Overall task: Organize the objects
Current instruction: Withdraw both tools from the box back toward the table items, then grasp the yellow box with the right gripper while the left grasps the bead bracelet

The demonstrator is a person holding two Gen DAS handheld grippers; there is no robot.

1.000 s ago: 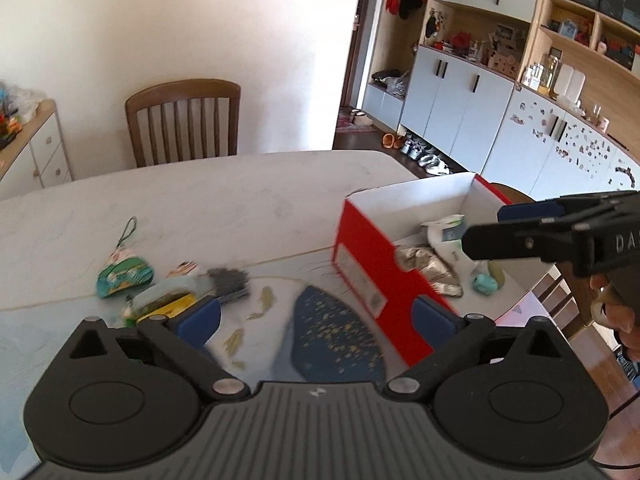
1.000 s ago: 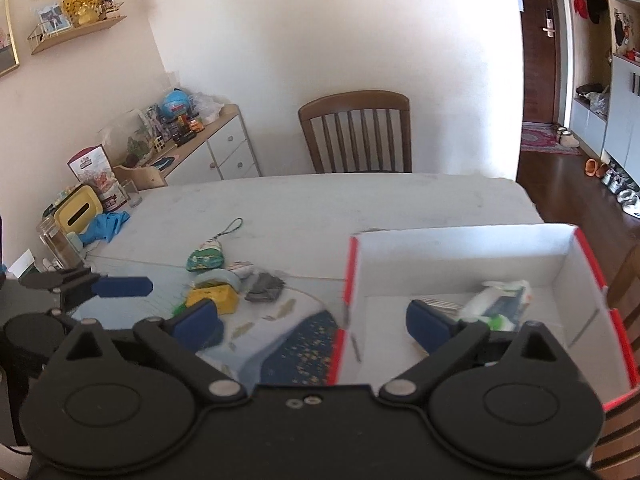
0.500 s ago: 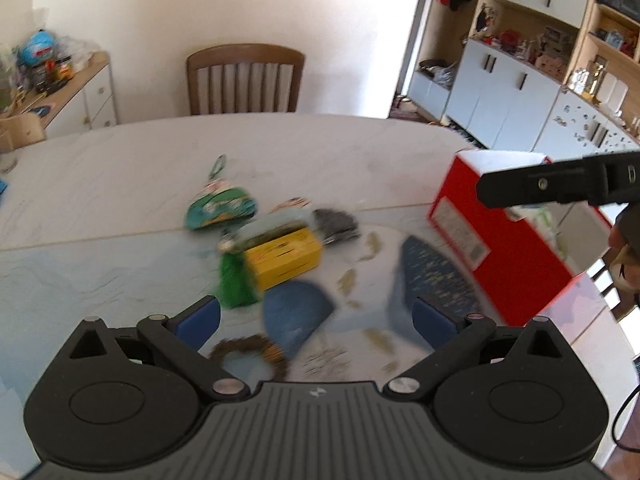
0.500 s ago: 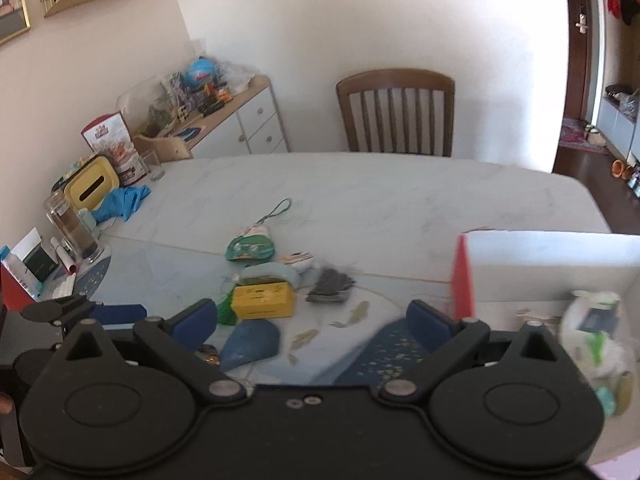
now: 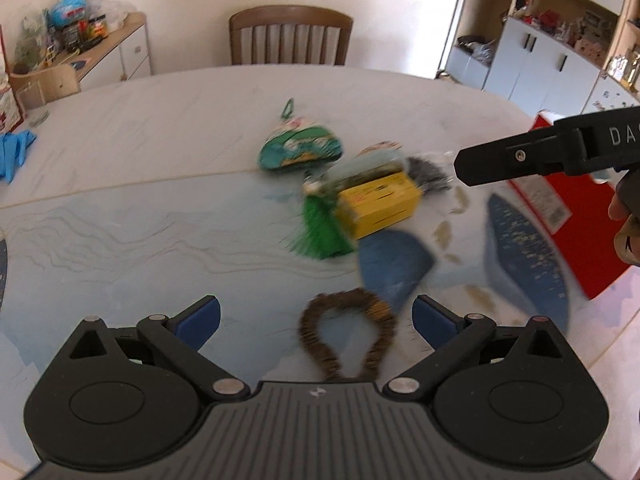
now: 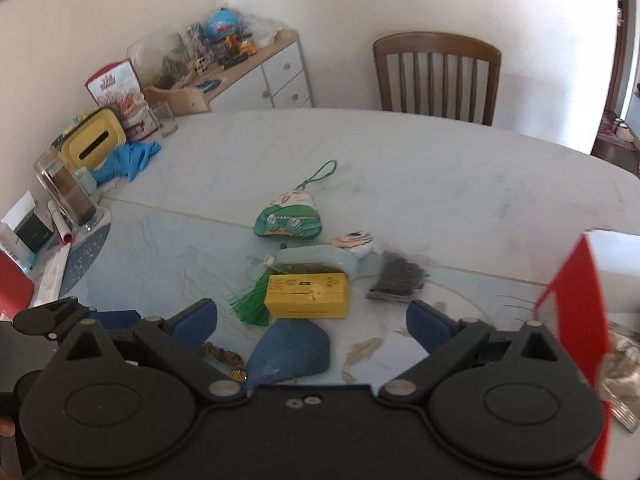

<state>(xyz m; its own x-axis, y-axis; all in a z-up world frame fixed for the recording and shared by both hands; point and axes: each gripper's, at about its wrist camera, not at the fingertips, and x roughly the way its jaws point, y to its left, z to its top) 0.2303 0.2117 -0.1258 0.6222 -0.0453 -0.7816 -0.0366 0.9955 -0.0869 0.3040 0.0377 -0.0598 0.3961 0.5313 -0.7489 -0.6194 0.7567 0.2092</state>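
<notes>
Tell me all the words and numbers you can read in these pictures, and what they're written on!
"DA", cut off by the picture's edge: white letters on the black right gripper in the left wrist view.
Yellow box: red and black print, too small to read.
Red box: white label on its side, too blurred to read.
Red and white carton by the wall: print too small to read.

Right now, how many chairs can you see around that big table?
1. A wooden slat-backed chair stands at the far side of the table, against the wall. The right edge of the view is cut off, so others may be hidden.
</notes>
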